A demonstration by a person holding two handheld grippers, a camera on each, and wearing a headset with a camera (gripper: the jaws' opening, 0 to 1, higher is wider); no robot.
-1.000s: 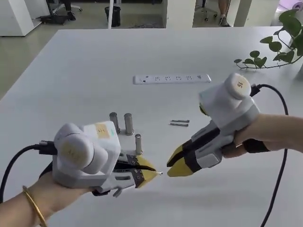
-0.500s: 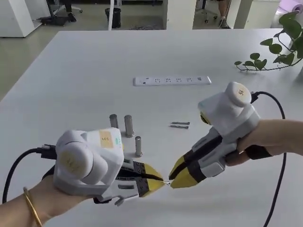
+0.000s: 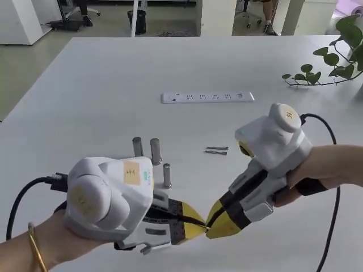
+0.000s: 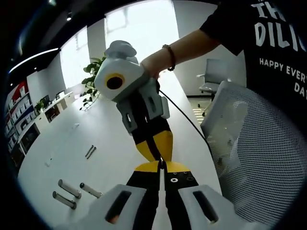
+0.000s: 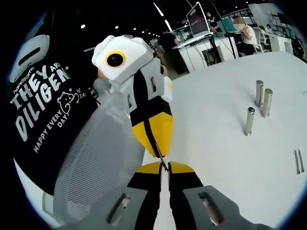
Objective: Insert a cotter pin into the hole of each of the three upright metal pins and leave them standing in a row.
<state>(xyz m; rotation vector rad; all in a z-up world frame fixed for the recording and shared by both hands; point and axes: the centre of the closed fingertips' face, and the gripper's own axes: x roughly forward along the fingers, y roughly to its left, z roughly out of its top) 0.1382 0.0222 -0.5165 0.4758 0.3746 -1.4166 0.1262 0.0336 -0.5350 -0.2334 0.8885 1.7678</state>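
Three upright metal pins stand on the white table: two side by side (image 3: 137,146) (image 3: 155,151) and one nearer me (image 3: 167,174); in the right gripper view they are at the right (image 5: 259,92) (image 5: 266,102) (image 5: 248,120). My left gripper (image 3: 199,226) (image 4: 162,166) is shut on a thin cotter pin (image 5: 163,162) that sticks out of its tips. My right gripper (image 3: 214,226) (image 5: 167,168) meets it tip to tip, jaws shut on the pin's free end. Both hover over the table's near side, in front of the metal pins.
Two spare cotter pins (image 3: 216,150) (image 5: 298,161) lie right of the metal pins. A white power strip (image 3: 207,97) lies farther back. Plant leaves (image 3: 334,51) hang over the far right edge. A mesh chair (image 4: 249,143) stands by the table.
Both grippers have drawn together and toward me. The right gripper's tips, apart from the left's a second ago, now touch them and have shut on the pin's end.
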